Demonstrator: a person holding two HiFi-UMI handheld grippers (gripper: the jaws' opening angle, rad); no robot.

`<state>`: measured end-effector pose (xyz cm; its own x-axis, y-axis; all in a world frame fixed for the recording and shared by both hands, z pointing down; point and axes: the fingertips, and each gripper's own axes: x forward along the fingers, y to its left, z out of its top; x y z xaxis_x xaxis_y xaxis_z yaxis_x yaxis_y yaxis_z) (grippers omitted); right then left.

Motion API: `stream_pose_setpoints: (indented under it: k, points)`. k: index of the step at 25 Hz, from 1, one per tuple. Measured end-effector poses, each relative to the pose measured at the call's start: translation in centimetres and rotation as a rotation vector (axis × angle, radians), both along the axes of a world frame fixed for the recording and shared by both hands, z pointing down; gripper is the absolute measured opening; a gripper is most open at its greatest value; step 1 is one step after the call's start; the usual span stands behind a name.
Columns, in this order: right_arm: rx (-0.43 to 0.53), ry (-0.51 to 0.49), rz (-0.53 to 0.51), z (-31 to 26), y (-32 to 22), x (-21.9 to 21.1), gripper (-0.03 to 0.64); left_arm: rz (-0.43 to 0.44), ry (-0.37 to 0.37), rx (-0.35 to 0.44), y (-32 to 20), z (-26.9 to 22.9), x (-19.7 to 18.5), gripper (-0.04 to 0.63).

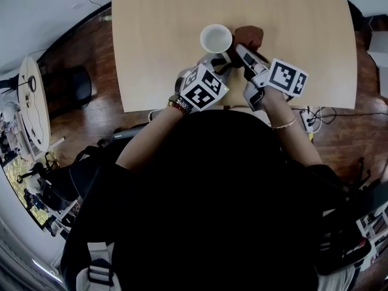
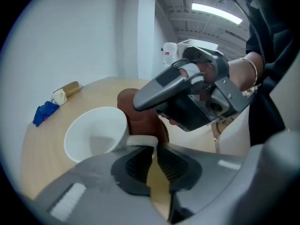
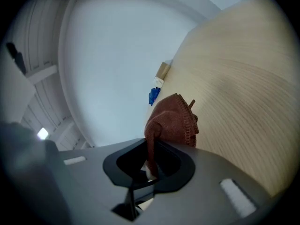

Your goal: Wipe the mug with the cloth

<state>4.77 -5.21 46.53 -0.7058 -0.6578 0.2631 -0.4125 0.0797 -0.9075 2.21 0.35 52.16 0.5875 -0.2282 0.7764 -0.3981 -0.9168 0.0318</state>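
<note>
Item: 1 white mug (image 2: 96, 135), near the 6 o'clock edge of the table (image 1: 157, 35). We clamp the left claw (image 2: 154, 149) on its handle, likely to steady it. The right claw (image 3: 151, 159) pinches 1 brown cloth (image 3: 173, 121), bunched at the mug's 3 o'clock, apparently ready for rubbing. Pale wood top; dark plank floor (image 1: 103, 59), white walls.

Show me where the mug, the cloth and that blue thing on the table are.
mug (image 1: 216, 39): head view, on the white inside bottom.
cloth (image 3: 174, 118): right gripper view, on the bunched brown fold.
blue thing (image 2: 45, 112): left gripper view, on its middle.
</note>
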Motion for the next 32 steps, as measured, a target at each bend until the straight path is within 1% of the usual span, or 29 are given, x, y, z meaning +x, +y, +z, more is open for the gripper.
stream_pose_setpoints:
  k: [1,2,3,4,5,6,8,11,14,15,19,21,23,25,27,29,30,31,32]
  points:
    - [0.007,-0.081,0.019,-1.1,0.0,-0.1,0.046,-0.005,-0.002,-0.002,-0.1,0.0,-0.1,0.040]
    - [0.028,-0.179,0.034,-2.4,-0.2,-0.3,0.046,-0.010,-0.004,-0.001,-0.2,-0.1,-0.1,0.040]
    - [0.051,-0.254,0.045,-3.5,-0.4,-0.4,0.046,-0.013,-0.004,0.000,-0.3,-0.1,0.0,0.039]
    - [0.067,-0.286,0.050,-4.1,-0.5,-0.4,0.046,-0.016,-0.003,0.001,-0.4,-0.2,0.3,0.038]
    - [0.073,-0.283,0.051,-4.2,-0.5,-0.3,0.046,-0.018,-0.002,0.002,-0.4,-0.2,0.4,0.038]
    - [0.066,-0.251,0.049,-3.7,-0.4,-0.1,0.046,-0.019,-0.003,0.002,-0.4,-0.1,0.5,0.038]
    - [0.016,-0.113,0.038,-1.5,0.1,0.4,0.046,-0.018,-0.007,-0.001,-0.4,0.0,0.5,0.038]
    - [-0.029,0.034,-0.003,1.0,0.7,0.2,0.046,-0.012,-0.010,-0.002,-0.5,0.0,0.5,0.038]
    - [0.001,0.086,-0.036,2.1,0.4,-0.5,0.046,-0.005,-0.010,0.004,-0.5,0.1,0.4,0.038]
    - [0.005,0.121,-0.047,2.7,0.2,-0.6,0.046,-0.004,-0.009,0.006,-0.5,0.1,0.4,0.038]
    - [0.008,0.365,-0.138,5.8,0.4,-0.5,0.046,-0.010,-0.006,0.007,-0.6,0.0,0.4,0.040]
    - [0.026,0.443,-0.167,6.2,0.5,0.0,0.046,-0.009,-0.003,0.010,-0.7,0.0,0.5,0.040]
    - [0.057,0.486,-0.179,6.1,0.4,0.4,0.048,-0.003,0.001,0.015,-0.5,0.2,0.5,0.040]
    - [0.112,0.529,-0.194,5.6,0.1,0.8,0.052,0.013,0.008,0.025,-0.4,0.3,0.5,0.040]
    - [0.172,0.605,-0.230,5.4,-0.3,1.3,0.061,0.033,0.016,0.041,-0.4,0.2,0.4,0.040]
    - [0.224,0.690,-0.274,5.3,-0.5,1.9,0.092,0.043,0.027,0.051,-0.3,0.1,0.5,0.040]
    - [0.241,0.724,-0.290,5.4,-0.5,2.1,0.128,0.043,0.035,0.051,-0.3,0.1,0.5,0.040]
    - [0.250,0.748,-0.300,5.4,-0.6,2.3,0.153,0.042,0.043,0.050,-0.3,0.1,0.5,0.040]
    - [0.254,0.761,-0.306,5.5,-0.7,2.5,0.161,0.041,0.052,0.050,-0.3,0.1,0.3,0.040]
